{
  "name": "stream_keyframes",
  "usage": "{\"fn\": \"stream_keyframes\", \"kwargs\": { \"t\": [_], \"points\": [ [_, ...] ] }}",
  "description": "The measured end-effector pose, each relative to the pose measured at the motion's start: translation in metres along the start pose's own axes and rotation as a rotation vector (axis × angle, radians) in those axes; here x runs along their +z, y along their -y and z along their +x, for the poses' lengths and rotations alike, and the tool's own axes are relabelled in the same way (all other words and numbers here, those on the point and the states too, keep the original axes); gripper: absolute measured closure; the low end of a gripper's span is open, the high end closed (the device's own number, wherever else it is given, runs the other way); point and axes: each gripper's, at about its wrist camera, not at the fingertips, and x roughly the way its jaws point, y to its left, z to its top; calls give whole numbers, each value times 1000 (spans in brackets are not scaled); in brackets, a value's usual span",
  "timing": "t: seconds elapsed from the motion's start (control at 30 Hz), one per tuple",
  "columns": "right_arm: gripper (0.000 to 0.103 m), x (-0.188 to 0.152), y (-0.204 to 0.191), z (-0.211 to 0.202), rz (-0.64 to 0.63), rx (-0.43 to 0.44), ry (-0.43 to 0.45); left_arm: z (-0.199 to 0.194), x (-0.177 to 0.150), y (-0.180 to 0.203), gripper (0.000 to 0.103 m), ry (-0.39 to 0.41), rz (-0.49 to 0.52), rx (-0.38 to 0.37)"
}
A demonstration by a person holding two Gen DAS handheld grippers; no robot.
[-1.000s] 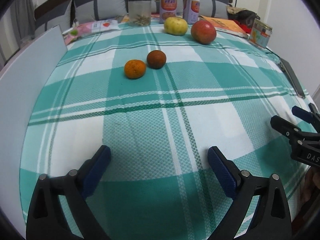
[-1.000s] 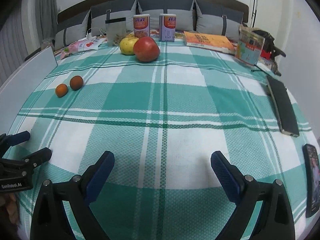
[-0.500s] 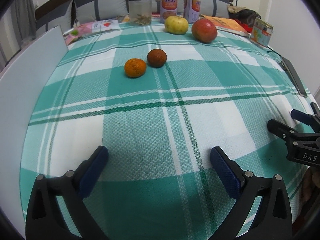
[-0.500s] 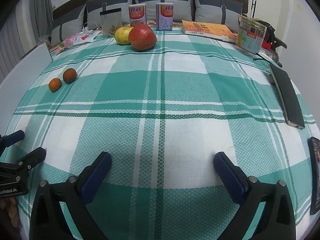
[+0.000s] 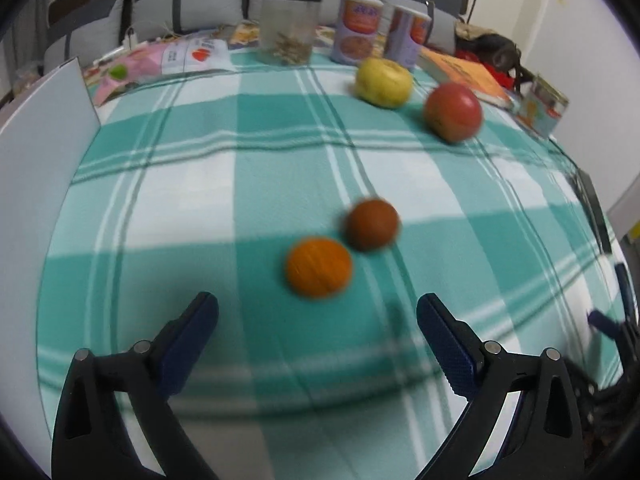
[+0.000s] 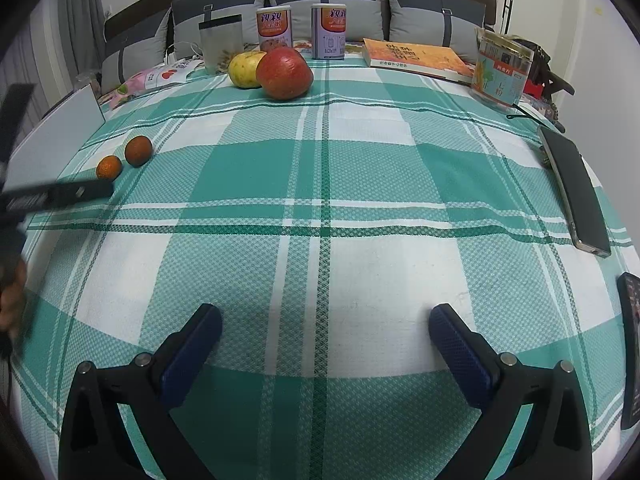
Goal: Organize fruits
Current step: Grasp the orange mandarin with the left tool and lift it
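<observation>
Through the left wrist camera, blurred, our left gripper (image 5: 317, 312) hangs released just short of a round orange tangerine (image 5: 319, 267); a darker tangerine (image 5: 372, 230) sits against it, mid-cloth. A yellow apple (image 5: 383, 82) and red apple (image 5: 453, 112) lie near the far edge of the woven plaid tablecloth (image 5: 180, 184).

Through the right wrist camera, our right gripper (image 6: 325, 325) is spread wide above bare cloth. Two cylindrical cans (image 6: 274, 29) stand behind the apples; a black phone (image 6: 574, 190) lies along the right edge.
</observation>
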Motion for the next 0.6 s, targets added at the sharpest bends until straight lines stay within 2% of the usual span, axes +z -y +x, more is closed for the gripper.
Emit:
{"fn": "stream_keyframes", "kwargs": {
  "t": [0.03,0.1,0.23,0.3,0.33,0.37,0.47,0.6],
  "points": [
    [0,0,0,0,0,0,0,2,2,-2,7,9,3,-6],
    [0,0,0,0,0,0,0,4,4,-2,19,21,22,-1],
    [0,0,0,0,0,0,0,6,6,0,29,48,66,10],
    [0,0,0,0,0,0,0,6,5,2,51,63,82,6],
    [0,0,0,0,0,0,0,5,5,2,58,66,86,-1],
    [0,0,0,0,0,0,0,4,5,3,73,67,91,-18],
    [0,0,0,0,0,0,0,1,3,9,73,60,107,-35],
    [0,0,0,0,0,1,0,-13,-9,14,73,44,90,-4]
  ]
}}
